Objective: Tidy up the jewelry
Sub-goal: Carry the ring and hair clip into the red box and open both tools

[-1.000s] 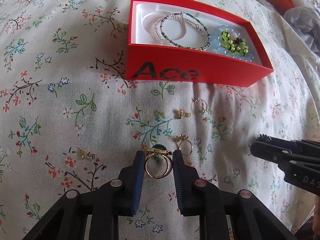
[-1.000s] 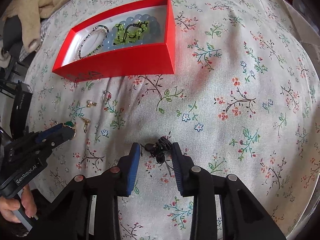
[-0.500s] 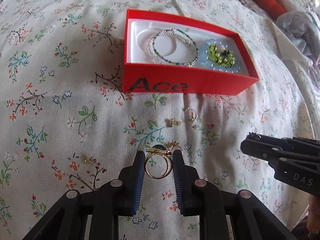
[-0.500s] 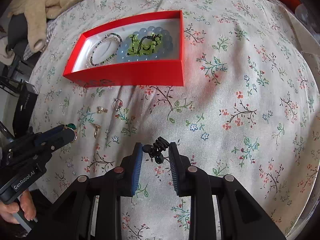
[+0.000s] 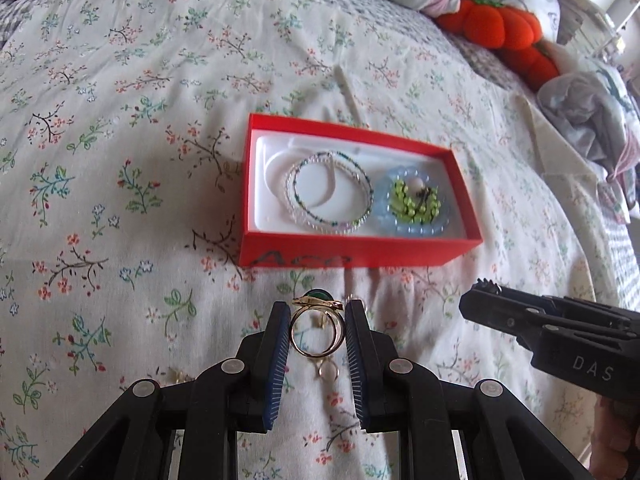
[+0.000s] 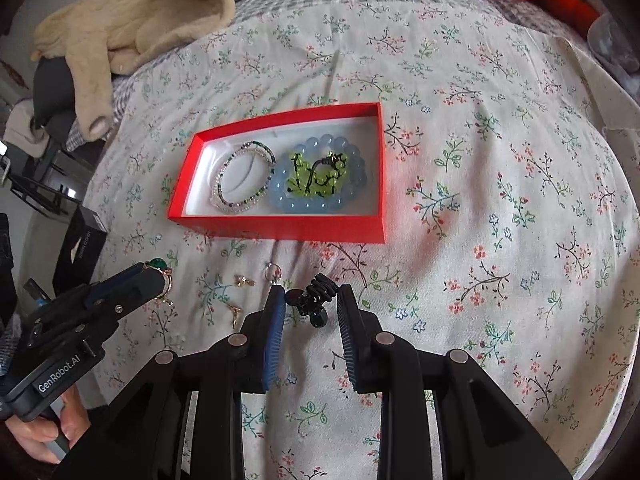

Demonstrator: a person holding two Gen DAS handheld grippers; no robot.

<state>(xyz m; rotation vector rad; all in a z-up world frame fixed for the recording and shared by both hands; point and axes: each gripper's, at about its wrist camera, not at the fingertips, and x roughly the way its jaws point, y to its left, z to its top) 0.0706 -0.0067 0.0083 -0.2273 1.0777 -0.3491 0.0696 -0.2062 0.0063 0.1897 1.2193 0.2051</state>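
My left gripper (image 5: 318,318) is shut on a gold ring with a green stone (image 5: 317,330) and holds it above the bedspread, short of the red box (image 5: 352,250). The box holds beaded bracelets (image 5: 330,194) and a blue bead bracelet with green beads (image 5: 416,204). My right gripper (image 6: 312,306) is shut on a black beaded piece (image 6: 316,298), also lifted, in front of the red box (image 6: 280,226). The left gripper with its ring (image 6: 158,266) shows at left in the right wrist view. Small gold earrings (image 6: 244,281) and a small ring (image 6: 234,312) lie on the cloth.
The floral bedspread (image 5: 120,160) covers the bed. An orange plush toy (image 5: 500,28) and crumpled clothes (image 5: 588,120) lie at the far right. A cream blanket (image 6: 132,20) lies at the far left. A black box (image 6: 78,248) stands beside the bed.
Both grippers have risen and moved toward the red box, carrying the gold ring and the black beaded piece off the cloth. The loose earrings stayed where they were.
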